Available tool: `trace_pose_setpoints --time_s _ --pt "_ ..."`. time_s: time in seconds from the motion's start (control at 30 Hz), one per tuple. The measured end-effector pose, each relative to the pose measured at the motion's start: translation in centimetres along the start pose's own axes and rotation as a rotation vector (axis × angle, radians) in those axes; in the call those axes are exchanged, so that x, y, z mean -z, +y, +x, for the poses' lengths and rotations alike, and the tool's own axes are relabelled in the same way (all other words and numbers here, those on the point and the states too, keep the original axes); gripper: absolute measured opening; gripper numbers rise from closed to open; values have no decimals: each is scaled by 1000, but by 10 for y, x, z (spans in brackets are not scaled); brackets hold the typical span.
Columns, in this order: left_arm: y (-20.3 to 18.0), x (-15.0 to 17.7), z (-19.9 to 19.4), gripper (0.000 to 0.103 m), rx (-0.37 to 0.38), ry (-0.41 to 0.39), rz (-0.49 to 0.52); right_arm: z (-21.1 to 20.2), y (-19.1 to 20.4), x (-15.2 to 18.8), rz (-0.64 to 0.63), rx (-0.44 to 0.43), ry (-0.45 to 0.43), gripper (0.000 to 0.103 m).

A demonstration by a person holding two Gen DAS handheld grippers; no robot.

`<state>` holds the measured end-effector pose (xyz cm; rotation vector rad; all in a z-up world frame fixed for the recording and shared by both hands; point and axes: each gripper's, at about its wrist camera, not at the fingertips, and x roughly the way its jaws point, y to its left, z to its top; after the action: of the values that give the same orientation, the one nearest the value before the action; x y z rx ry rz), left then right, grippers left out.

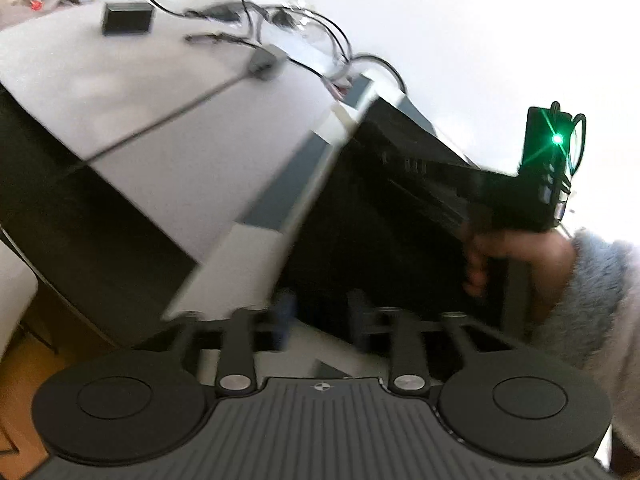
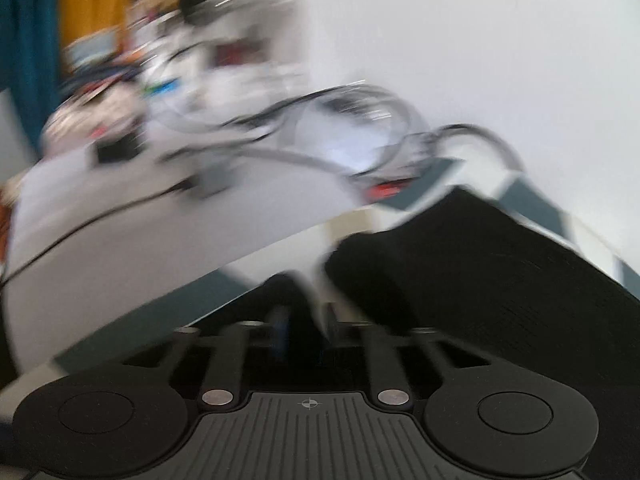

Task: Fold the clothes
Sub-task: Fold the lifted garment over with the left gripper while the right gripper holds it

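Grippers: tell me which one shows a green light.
The right gripper: its green light glows in the left wrist view; the left gripper shows none.

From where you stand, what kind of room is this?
Probably a home workroom or lab bench, not a laundry. A white table carries loose cables and a small black box, and a dark garment lies on it. Clutter is piled behind, too blurred to name.
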<state>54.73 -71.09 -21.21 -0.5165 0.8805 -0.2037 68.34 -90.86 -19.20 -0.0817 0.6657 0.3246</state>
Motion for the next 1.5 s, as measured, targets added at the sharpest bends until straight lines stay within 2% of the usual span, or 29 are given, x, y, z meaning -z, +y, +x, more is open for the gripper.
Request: trace_pose_setpoints --time_s 0.03,0.07,0.17,0.23,0.3,0.47,0.5,0.53,0.6,0.73,0.77,0.83,0.9,1.03,1.2,1.27,1.33,1.37,1.5 --pt "-4 2 -2 57 28 23 -7 -9 -7 1 64 47 -45 61" --pt "-8 4 -2 57 52 48 -13 -20 -16 2 137 72 -87 61" --pt "-19 16 6 58 102 137 -11 -67 -52 17 355 71 -151 62" --pt "-26 24 11 58 130 193 -11 -105 -82 41 438 66 -182 62" --pt "-33 28 19 58 126 229 -11 -145 -114 67 498 99 -197 62" --pt "-50 30 26 59 114 240 -10 -258 -201 140 743 285 -244 62" --pt "-51 29 28 63 110 239 -20 -281 -217 156 803 334 -257 62" --pt "-53 29 30 71 106 239 -29 -302 -231 173 863 381 -267 62" --pt "-57 28 33 78 97 238 -48 -335 -253 207 982 459 -286 62" --pt "-64 27 40 78 80 236 -85 -387 -281 275 1228 557 -327 62" --pt "-64 27 41 78 82 232 -108 -395 -284 288 1273 564 -335 62" --pt "-56 27 42 78 119 210 -220 -405 -286 305 1328 562 -346 62" --pt "-53 29 44 78 155 180 -305 -410 -289 315 1346 547 -351 60" --pt "-63 32 56 78 173 94 -347 -405 -297 318 1356 529 -350 61" --pt "-79 35 67 77 171 -5 -351 -394 -304 319 1466 513 -387 61" --pt "-82 37 73 62 191 -4 -347 -395 -306 325 1503 518 -406 61" --pt "-80 41 76 24 193 24 -349 -400 -307 330 1519 540 -429 60" --pt "-80 43 76 19 188 33 -351 -404 -307 331 1516 569 -443 60" --pt "-86 47 71 16 162 0 -336 -428 -305 334 1492 704 -484 64"
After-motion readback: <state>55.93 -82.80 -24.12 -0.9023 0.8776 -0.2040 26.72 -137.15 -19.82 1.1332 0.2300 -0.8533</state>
